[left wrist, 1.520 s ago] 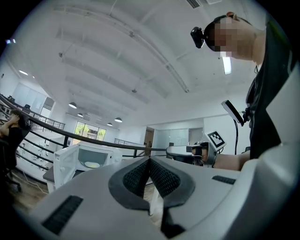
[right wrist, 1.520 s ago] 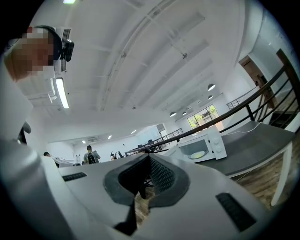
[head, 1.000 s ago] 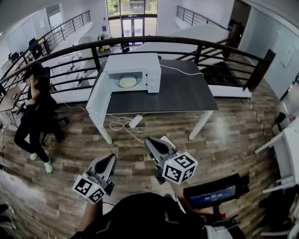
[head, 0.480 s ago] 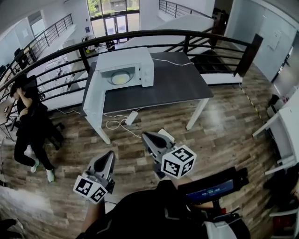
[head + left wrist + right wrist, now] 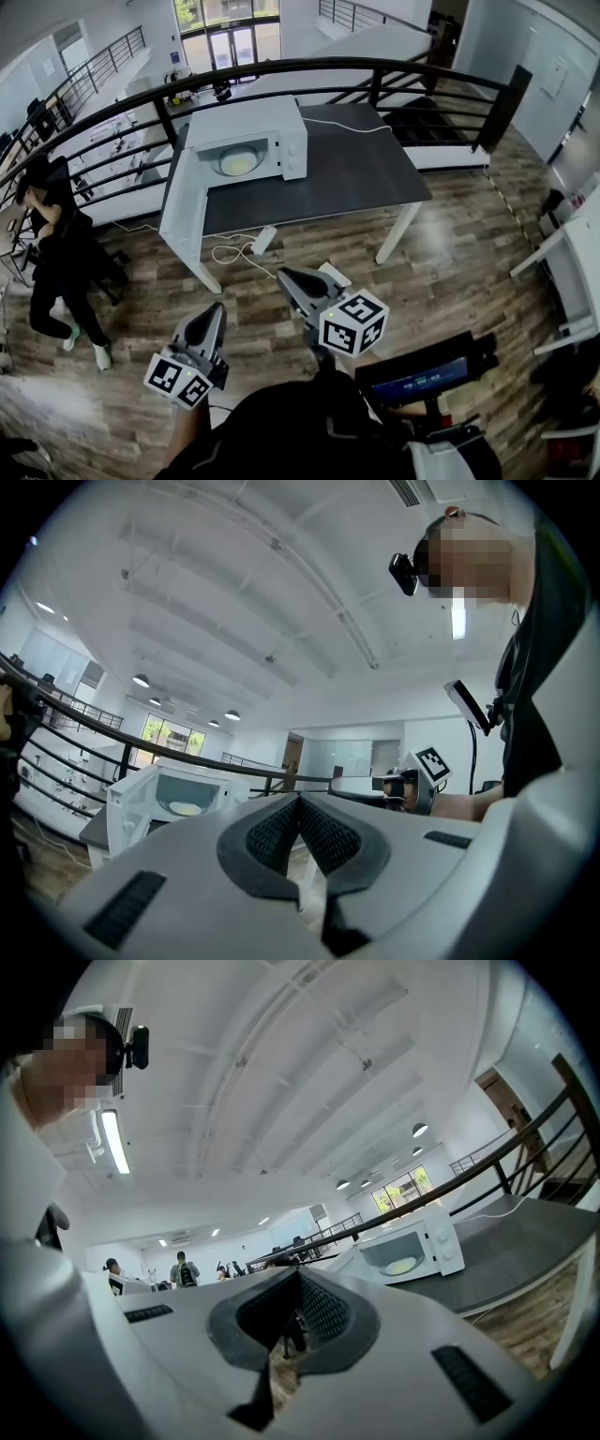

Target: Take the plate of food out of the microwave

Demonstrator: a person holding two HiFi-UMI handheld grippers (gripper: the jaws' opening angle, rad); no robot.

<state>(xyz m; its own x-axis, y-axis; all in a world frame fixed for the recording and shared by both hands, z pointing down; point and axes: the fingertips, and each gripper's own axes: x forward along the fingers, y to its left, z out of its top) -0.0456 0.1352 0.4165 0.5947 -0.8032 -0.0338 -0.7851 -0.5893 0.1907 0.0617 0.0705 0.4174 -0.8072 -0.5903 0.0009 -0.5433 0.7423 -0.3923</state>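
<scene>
Plate of food (image 5: 239, 162) sat inside the microwave (image 5: 246, 117), door open, at the desk's (image 5: 356, 173) far left corner. Left gripper (image 5: 213, 314) and right gripper (image 5: 287, 279) hung level over the wood floor (image 5: 441, 272), well apart from the desk, each with jaws pressed together on nothing. Step in hand: the approach. Next move likely called for closing in and spreading one claw for the plate's rim.
</scene>
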